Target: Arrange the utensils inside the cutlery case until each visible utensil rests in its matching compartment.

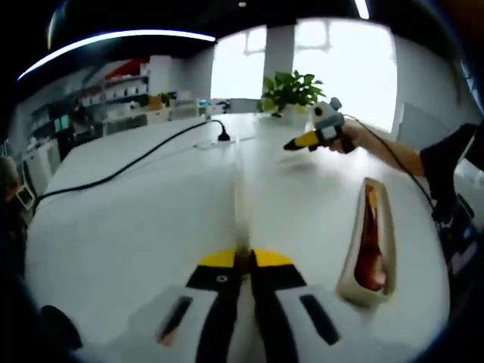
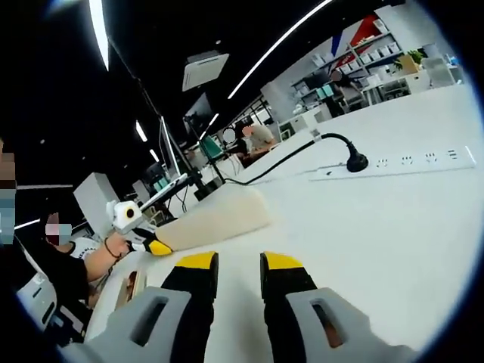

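A: How many of each thing are there?

B: Two grippers, one cutlery case, one power strip, one potted plant. In the left gripper view the left gripper [image 1: 243,265] rises from the bottom, yellow-tipped jaws pressed together with nothing between them. The right gripper [image 1: 296,144] hangs over the white table [image 1: 151,212] farther off, held by a person's hand [image 1: 349,138].

A: And the case?

B: The cutlery case [image 1: 368,246] lies on the table just right of the left gripper's jaws and apart from them. It is a long, narrow, cream tray with rounded ends and a raised rim; something reddish-brown lies inside, too blurred to name or count.

A: What does the other view give?

B: In the right gripper view the right gripper [image 2: 239,266] stands with its jaws parallel and a narrow gap between them, holding nothing. To its left is a corner of the cutlery case [image 2: 130,291], and above that the left gripper [image 2: 159,247] in a hand [image 2: 121,246]. A pale flat board [image 2: 215,218] lies beyond the jaws.

A: Materials?

B: The table is smooth and matte. A black cable [image 1: 128,166] crosses it; a white power strip [image 2: 401,162] carries a black plug [image 2: 355,161]. The potted plant [image 1: 290,92] stands at the table's far edge.
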The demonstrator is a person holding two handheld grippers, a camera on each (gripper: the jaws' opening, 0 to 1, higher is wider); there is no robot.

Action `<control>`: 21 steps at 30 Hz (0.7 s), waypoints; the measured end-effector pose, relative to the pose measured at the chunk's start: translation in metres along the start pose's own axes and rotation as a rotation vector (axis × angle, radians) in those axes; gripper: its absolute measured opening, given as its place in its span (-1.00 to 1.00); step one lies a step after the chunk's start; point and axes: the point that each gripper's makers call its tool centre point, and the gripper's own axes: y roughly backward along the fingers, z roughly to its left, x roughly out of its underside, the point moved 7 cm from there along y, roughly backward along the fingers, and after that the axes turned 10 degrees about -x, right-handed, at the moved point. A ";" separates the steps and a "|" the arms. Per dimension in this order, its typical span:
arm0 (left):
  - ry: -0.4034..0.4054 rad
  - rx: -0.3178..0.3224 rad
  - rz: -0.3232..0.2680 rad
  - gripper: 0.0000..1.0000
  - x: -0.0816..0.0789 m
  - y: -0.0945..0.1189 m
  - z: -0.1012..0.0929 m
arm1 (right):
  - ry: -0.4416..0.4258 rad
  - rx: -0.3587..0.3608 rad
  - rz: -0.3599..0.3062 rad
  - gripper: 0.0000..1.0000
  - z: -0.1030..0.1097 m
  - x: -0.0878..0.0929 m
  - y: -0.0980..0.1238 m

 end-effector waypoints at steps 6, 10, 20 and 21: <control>0.047 0.022 -0.032 -0.92 -0.006 0.000 -0.004 | 0.045 -0.001 0.007 -0.48 0.000 -0.003 -0.001; 0.074 0.029 -0.046 -0.93 -0.006 0.001 -0.007 | 0.035 0.011 -0.003 -0.47 -0.003 -0.001 -0.001; 0.267 0.154 -0.127 -0.93 -0.014 0.008 -0.024 | 0.005 0.024 -0.036 -0.47 -0.010 0.001 0.004; 0.312 0.180 -0.141 -0.93 -0.014 0.008 -0.025 | 0.003 0.024 -0.040 -0.46 -0.010 0.000 0.005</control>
